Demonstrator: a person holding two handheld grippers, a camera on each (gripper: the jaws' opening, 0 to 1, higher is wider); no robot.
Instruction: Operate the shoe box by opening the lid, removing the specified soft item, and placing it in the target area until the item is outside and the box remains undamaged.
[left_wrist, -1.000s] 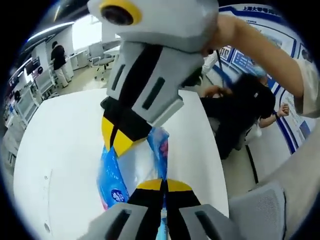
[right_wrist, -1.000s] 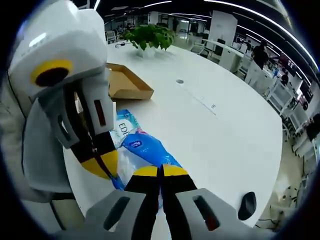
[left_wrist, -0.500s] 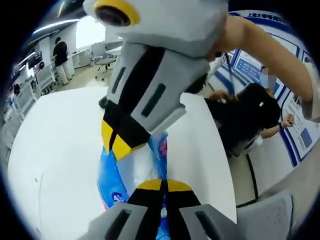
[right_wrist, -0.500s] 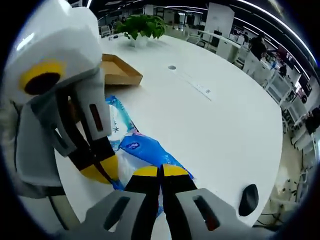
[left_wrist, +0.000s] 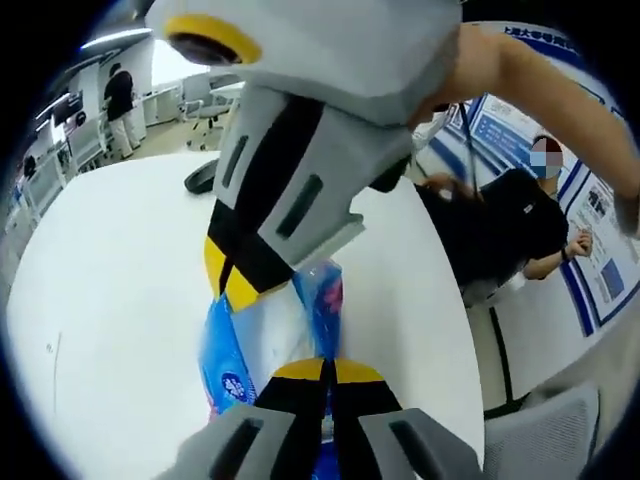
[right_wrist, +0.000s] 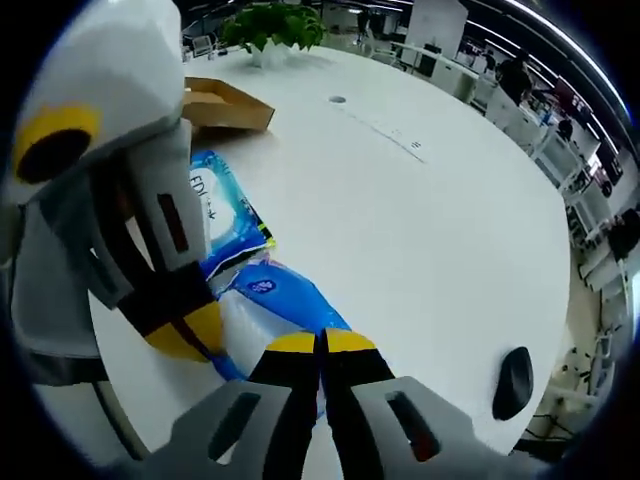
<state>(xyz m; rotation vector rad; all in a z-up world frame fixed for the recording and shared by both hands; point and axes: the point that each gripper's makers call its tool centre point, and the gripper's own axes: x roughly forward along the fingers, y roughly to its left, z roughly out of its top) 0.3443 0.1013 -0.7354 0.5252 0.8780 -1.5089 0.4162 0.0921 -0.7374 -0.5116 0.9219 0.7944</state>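
Both your claws, left (left_wrist: 327, 368) & right (right_wrist: 320, 342), are clamped on the blue tissue pack (right_wrist: 290, 300). "ED" reads on a 2nd pack (right_wrist: 225, 215) beside it. White counter (right_wrist: 420, 230) wide open to the right; mouse (right_wrist: 513, 382) near its edge.

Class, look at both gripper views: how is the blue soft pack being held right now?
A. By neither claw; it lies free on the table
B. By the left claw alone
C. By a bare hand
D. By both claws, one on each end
D: the left claw and right claw are each shut on an end of the pack above the table.
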